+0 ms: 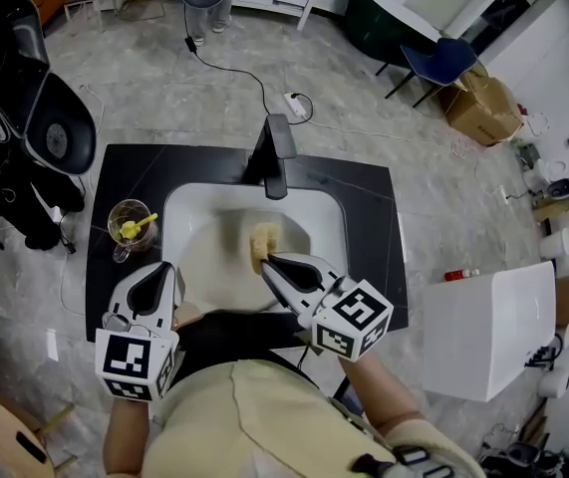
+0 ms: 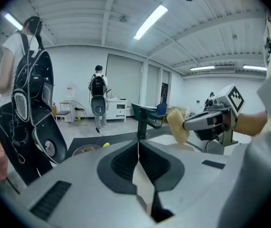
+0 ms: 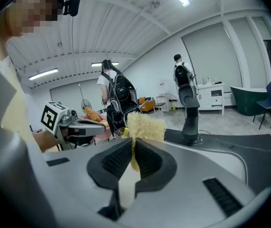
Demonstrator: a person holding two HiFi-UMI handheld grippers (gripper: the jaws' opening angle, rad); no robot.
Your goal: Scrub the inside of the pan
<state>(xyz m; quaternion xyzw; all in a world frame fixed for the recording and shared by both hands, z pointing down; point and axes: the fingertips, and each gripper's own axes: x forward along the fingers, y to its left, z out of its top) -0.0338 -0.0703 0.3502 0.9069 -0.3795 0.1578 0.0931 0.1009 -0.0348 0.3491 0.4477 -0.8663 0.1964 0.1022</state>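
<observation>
— Tools first: the right tool point(image 1: 267, 263) is clenched on a yellow fibrous sponge point(image 1: 262, 239), and the left tool point(image 1: 167, 270) has its jaws pressed together. How far along is the scrubbing?

— Early or midway, I judge. The pan point(image 1: 209, 267), a pale round shape, lies in the white sink point(image 1: 332, 212) at the centre of the head view, below the black faucet point(image 1: 275, 155). The sponge sits over its upper right edge. I see no suds, no running water and no clear grime, so I can't say how much of the inside is clean.

— Does the left tool hold the pan?

— Its tip is at the pan's lower left edge, but I cannot tell whether it pinches the rim. Its own view shows the jaws meeting, with only a pale sliver below them.

— What does each view add?

— Only the head view shows the pan, the dark desk point(image 1: 364, 192) and a glass point(image 1: 130, 225) with something yellow in it, left of the sink. The left gripper view shows the sponge side-on, right of centre, hanging from the right tool's tips, seemingly just above the basin. The right gripper view shows the sponge squeezed between the pads, with its frayed top standing out beyond them. Both gripper views show people point(image 2: 98, 87) with backpacks behind.
</observation>
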